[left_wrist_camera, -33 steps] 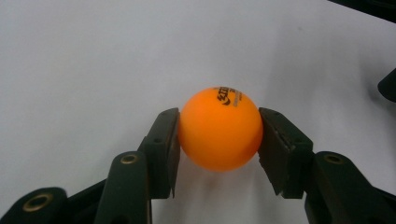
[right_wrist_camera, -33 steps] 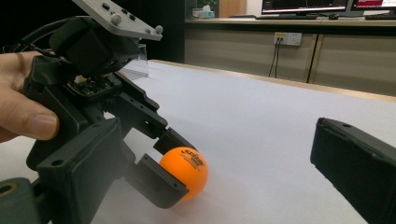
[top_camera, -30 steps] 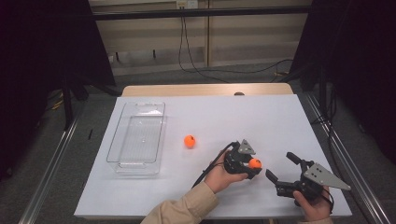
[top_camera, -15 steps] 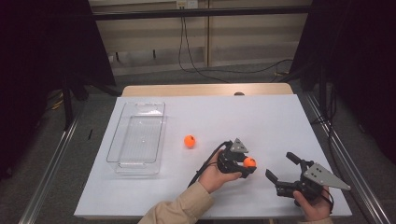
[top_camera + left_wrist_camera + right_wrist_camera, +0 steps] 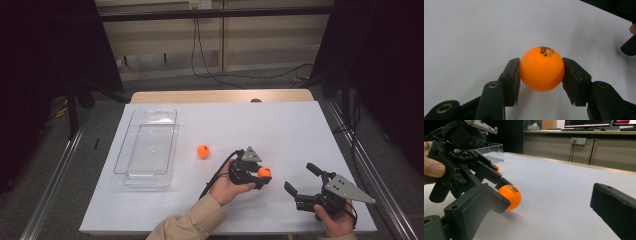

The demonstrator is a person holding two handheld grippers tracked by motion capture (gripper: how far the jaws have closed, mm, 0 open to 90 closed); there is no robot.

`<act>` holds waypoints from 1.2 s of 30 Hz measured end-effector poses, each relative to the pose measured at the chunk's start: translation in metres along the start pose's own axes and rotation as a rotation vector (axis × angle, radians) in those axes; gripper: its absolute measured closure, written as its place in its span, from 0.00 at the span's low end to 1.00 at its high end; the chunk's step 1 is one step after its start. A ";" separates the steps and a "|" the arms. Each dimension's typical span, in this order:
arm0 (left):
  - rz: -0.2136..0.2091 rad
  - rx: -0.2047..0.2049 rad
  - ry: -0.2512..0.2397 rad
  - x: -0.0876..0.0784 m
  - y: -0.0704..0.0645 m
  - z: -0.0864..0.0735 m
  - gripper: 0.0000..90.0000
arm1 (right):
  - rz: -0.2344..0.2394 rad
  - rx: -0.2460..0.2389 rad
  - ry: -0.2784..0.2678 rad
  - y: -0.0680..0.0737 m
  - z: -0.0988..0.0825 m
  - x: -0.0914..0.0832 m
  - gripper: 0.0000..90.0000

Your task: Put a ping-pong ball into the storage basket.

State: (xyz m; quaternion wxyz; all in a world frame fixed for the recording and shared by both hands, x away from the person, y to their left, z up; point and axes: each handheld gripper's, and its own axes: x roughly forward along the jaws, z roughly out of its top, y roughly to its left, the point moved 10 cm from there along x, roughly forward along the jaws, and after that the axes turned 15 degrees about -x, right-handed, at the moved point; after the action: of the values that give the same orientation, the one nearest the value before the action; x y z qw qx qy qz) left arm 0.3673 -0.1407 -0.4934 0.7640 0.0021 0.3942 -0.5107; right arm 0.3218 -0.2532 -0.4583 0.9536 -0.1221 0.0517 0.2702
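On the far left of the white table [image 5: 280,125] stands the clear plastic tray [image 5: 147,147], long side running near to far. To its right, well apart from the tray, a loose orange ball [image 5: 202,150] lies on the table surface.

Further right is my left gripper [image 5: 263,176], held in my left hand [image 5: 227,182]. My jaws are clamped on a second orange ball, the held ball [image 5: 264,172], one pad on each side. In the high view this ball is a small orange spot at the jaw tips. The left gripper view gives the detail: both pads touch the held ball [image 5: 541,68] at its widest part, and the ball sits just above the table. Black print is visible on the upper face of the ball; it appears to be a brand mark with smaller characters below, but I cannot read it.

At the near right is my right gripper [image 5: 304,181], held in my right hand [image 5: 336,222], well apart from the left gripper. My jaws here stand wide apart with nothing between them.

The right gripper view looks level across the table, which the high view does not. It shows the left gripper [image 5: 506,192] from the side, the held ball [image 5: 509,196] close to the table, the loose ball [image 5: 496,167] partly hidden behind the left gripper, and a corner of the tray [image 5: 492,151]. Beyond the far edge it shows a wall socket [image 5: 577,140] with two cables hanging, and monitors [image 5: 587,123] whose screen text is too small to read.
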 end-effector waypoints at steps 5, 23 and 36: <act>0.003 -0.007 -0.007 -0.006 0.003 0.000 0.56 | 0.002 -0.002 0.001 0.000 0.000 0.000 0.03; 0.004 -0.035 -0.024 -0.022 0.012 0.000 0.56 | 0.004 -0.005 -0.002 0.001 0.001 0.001 0.03; 0.014 -0.053 -0.044 -0.033 0.020 0.003 0.56 | 0.003 -0.005 0.000 0.002 0.001 0.001 0.03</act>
State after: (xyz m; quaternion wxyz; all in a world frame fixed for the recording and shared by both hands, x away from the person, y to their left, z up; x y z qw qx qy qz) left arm 0.3793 -0.1065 -0.4795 0.7758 -0.0264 0.3907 -0.4948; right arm 0.3219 -0.2509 -0.4580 0.9529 -0.1244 0.0511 0.2719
